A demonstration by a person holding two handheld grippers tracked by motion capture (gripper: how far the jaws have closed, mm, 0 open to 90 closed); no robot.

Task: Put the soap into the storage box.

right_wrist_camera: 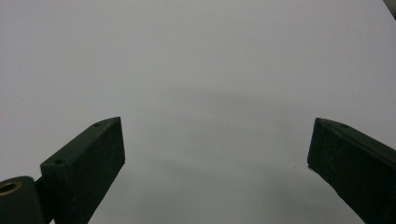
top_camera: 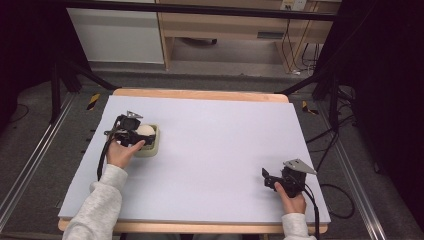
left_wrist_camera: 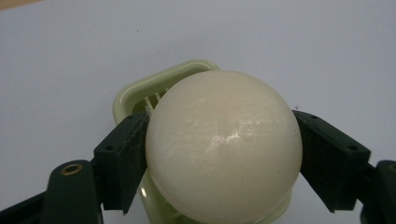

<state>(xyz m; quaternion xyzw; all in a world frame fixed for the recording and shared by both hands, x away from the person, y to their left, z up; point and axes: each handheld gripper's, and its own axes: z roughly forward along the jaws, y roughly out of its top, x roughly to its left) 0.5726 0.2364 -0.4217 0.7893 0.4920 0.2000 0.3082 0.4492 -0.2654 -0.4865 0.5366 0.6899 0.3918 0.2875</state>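
While the white ball [left_wrist_camera: 223,144] sits clamped between the two black jaws of my left gripper [left_wrist_camera: 223,154], everything turns on how it stands to the pale green square holder [left_wrist_camera: 140,93] directly beneath it. In the left gripper view the ball hides most of that holder; only the rounded far corner of the rim and a few thin ribs inside show at about 11 o'clock of the ball, and a strip of rim shows under it at 6 o'clock. The ball is round, so it has no long axis to line up; the jaws press its sides at 3 and 9 o'clock, close to its widest part. Whether it rests on the ribs or hangs just clear of them I cannot tell.

From the high view, the ball [top_camera: 145,131] and the holder [top_camera: 150,148] lie at the left of the white worktop [top_camera: 215,150], with my left gripper [top_camera: 131,131] at roughly 9 o'clock of them and my left hand [top_camera: 120,152] behind it. I judge the coming move to be straight up or down, along the vertical line through the holder's middle.

My right gripper [top_camera: 272,181] is well apart, near the right front corner at about 4 o'clock of the holder. Its jaws stand wide apart with nothing between them, over bare worktop [right_wrist_camera: 201,70]. My left hand is by far the nearer one.
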